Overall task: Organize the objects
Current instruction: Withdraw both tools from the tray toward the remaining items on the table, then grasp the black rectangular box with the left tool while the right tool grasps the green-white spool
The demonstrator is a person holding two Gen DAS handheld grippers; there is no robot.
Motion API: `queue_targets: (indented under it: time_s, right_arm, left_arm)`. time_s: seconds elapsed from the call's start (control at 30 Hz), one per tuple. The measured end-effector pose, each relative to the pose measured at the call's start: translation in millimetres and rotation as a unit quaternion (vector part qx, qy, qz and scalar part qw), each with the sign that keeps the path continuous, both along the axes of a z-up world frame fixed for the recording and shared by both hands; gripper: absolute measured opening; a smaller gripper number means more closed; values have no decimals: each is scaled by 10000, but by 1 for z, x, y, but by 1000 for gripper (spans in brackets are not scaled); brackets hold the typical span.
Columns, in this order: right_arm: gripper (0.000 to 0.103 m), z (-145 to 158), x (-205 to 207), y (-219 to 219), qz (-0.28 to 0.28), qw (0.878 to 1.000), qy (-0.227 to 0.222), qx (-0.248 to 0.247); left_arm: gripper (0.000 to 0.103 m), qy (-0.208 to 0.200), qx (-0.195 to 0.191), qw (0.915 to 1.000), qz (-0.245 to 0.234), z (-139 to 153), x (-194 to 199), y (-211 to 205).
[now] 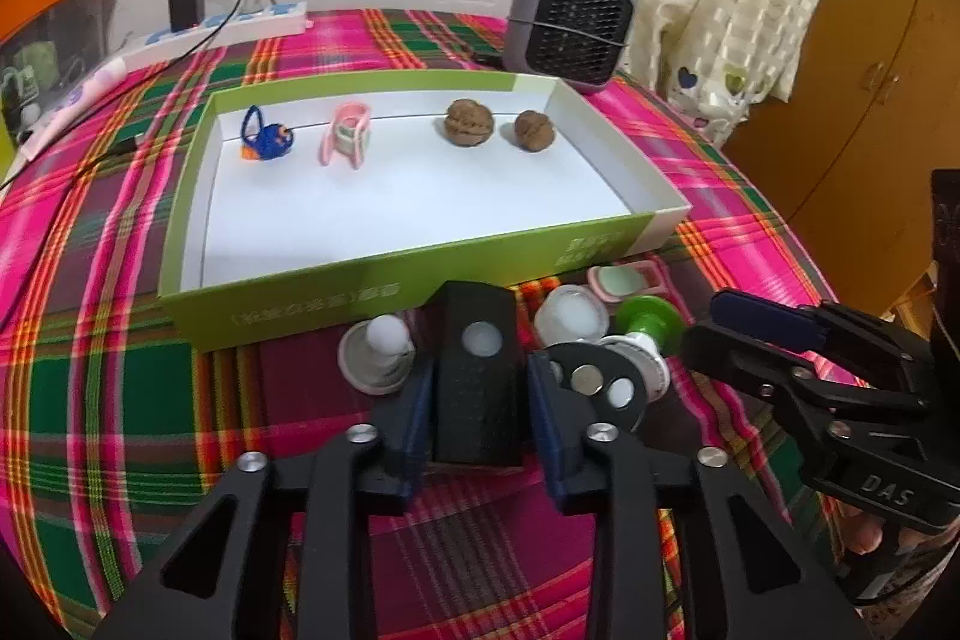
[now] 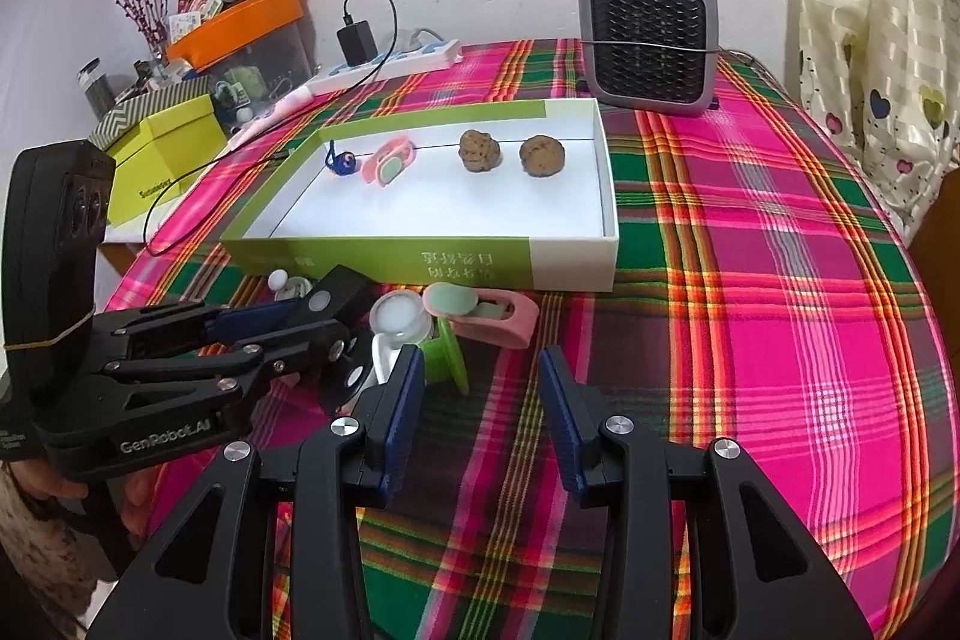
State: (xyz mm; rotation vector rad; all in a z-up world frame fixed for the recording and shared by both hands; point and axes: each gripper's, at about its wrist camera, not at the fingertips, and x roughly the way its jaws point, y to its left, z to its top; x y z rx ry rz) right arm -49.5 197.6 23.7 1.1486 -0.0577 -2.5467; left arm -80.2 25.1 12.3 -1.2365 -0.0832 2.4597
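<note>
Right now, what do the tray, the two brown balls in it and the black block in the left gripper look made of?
Tray: printed cardboard, by its thin folded walls, green outside, matte white inside.
Brown balls: likely walnuts, wrinkled, dull shells.
Black block: probably moulded plastic, matte, dimpled face with a white round inset; left gripper is shut on it.

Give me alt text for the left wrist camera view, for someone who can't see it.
The left gripper has its fingers closed on a black block on a plaid tablecloth, amid small white and green items. Behind it, a green-sided box holds a blue toy, a pink holder and two walnuts. The right gripper hangs at the right.
</note>
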Motion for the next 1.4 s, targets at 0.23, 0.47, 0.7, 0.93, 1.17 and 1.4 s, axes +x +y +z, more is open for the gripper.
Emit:
queue_targets:
  time_s: [0.23,0.47,0.7,0.93,1.17,1.4]
  right_arm:
    - [41,2,4,-5,198,9998,96,-23]
    - [41,1,4,-17,449,9987,150,199]
    - [53,-3,0,-23,471,9980,132,392]
    - [53,-8,-7,-17,317,9986,26,417]
    - [53,-10,-11,-23,406,9975,21,583]
    - [39,-13,-14,-33,481,9965,-6,691]
  left_arm:
    - [26,29,-28,10000,29,0,4,-1]
    - [26,11,36,9999,118,-1,10,-11]
    - [26,9,33,9999,157,-1,15,-18]
    - [26,30,69,9999,147,-1,16,-20]
    - [26,30,120,9999,118,-2,15,-21]
    - [27,16,124,9999,2,-2,13,-22]
